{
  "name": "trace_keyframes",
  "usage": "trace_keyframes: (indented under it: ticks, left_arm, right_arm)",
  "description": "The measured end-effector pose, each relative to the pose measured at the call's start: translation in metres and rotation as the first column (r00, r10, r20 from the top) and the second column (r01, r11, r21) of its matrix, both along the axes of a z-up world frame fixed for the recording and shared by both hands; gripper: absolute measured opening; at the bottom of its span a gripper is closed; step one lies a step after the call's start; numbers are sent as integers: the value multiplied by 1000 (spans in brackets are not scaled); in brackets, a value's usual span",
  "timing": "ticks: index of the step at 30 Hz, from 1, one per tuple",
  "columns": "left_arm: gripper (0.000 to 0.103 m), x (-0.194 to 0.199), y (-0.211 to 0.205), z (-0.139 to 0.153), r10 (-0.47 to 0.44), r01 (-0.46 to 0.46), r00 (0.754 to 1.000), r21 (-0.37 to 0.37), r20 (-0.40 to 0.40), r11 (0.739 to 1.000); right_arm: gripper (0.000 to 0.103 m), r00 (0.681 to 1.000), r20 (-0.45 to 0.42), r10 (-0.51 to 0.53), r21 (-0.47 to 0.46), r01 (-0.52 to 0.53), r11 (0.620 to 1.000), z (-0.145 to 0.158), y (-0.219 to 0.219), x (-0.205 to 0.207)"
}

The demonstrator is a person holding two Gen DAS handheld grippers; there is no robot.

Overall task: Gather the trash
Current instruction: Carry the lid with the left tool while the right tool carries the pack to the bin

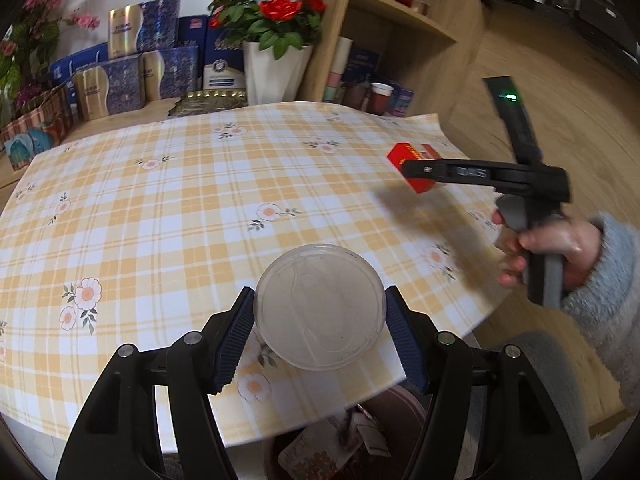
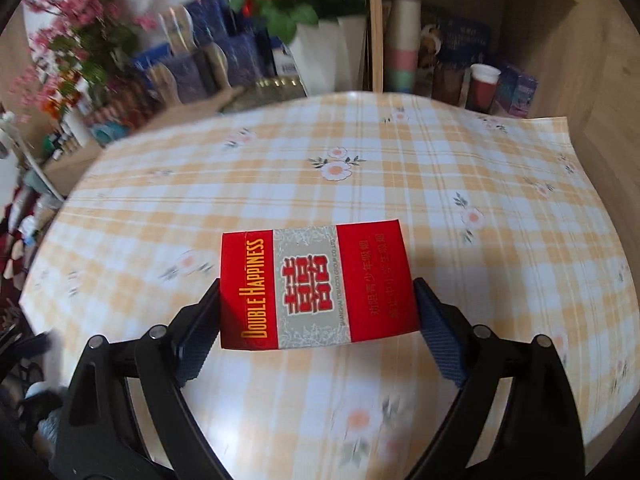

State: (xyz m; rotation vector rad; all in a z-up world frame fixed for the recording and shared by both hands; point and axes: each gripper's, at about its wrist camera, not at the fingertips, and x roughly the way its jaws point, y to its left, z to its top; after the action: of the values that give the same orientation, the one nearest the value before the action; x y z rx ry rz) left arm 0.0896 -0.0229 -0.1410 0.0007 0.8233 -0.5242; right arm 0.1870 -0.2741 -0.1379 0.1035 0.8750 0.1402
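My left gripper point(image 1: 320, 320) is shut on a clear round plastic lid point(image 1: 320, 306) and holds it above the near edge of the checked tablecloth point(image 1: 160, 208). Below it, a brown trash bin point(image 1: 340, 444) with wrappers stands under the table edge. My right gripper point(image 2: 318, 312) is shut on a red Double Happiness cigarette box point(image 2: 316, 286) and holds it above the table point(image 2: 360, 168). In the left wrist view the right gripper point(image 1: 416, 172) and red box point(image 1: 416, 160) are at the right, over the table.
A white pot of red flowers point(image 1: 276, 68), blue and gold gift boxes point(image 1: 132, 72) and a basket point(image 1: 36, 128) line the table's far side. A wooden shelf point(image 1: 400, 40) with paper cups point(image 1: 380, 96) stands behind the table at the right.
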Motion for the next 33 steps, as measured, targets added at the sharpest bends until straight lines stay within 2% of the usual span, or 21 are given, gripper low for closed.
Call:
trace_keyframes:
  ticks: [4, 8, 13, 16, 17, 19, 21, 23, 27, 29, 33]
  left_arm:
    - [64, -28, -3, -4, -63, 63, 998, -7, -31, 998]
    - [64, -62, -14, -33, -162, 167, 980, 38, -114, 985]
    - [64, -85, -26, -78, -194, 219, 958, 101, -210, 970]
    - [65, -86, -26, -96, -183, 217, 954, 126, -238, 968]
    - [66, -87, -26, -100, -173, 208, 956, 129, -238, 970]
    - [81, -87, -24, -103, -144, 180, 960, 136, -240, 974]
    - [85, -89, -21, -99, -119, 153, 967, 136, -227, 979]
    - [86, -90, -13, -89, -80, 111, 976, 148, -202, 983]
    - [90, -87, 15, -66, 63, -43, 988, 144, -139, 989]
    - [90, -88, 32, -53, 129, -116, 986, 130, -101, 985]
    - [90, -89, 54, -33, 205, -199, 977, 104, -53, 975]
  right_arm:
    - [88, 999, 52, -9, 54, 6, 999, 13, -5, -59]
    - [88, 995, 94, -18, 77, 11, 997, 17, -7, -108]
    - [89, 996, 80, -36, 128, 26, 991, 7, -12, -148]
    - [89, 997, 62, -40, 146, 30, 989, 2, -13, -163]
    - [89, 997, 59, -38, 147, 29, 989, 1, -13, -168]
    - [88, 998, 49, -33, 138, 26, 990, -3, -11, -179]
    - [89, 999, 34, -31, 139, 26, 990, -7, -10, -185]
    - [89, 1000, 8, -29, 146, 27, 989, -13, -8, -191]
    - [89, 999, -52, 7, 163, 2, 987, -23, 1, -202]
    - [89, 994, -92, 58, 146, -44, 988, -28, 12, -206]
    - [89, 972, -172, 160, 104, -144, 984, -42, 40, -208]
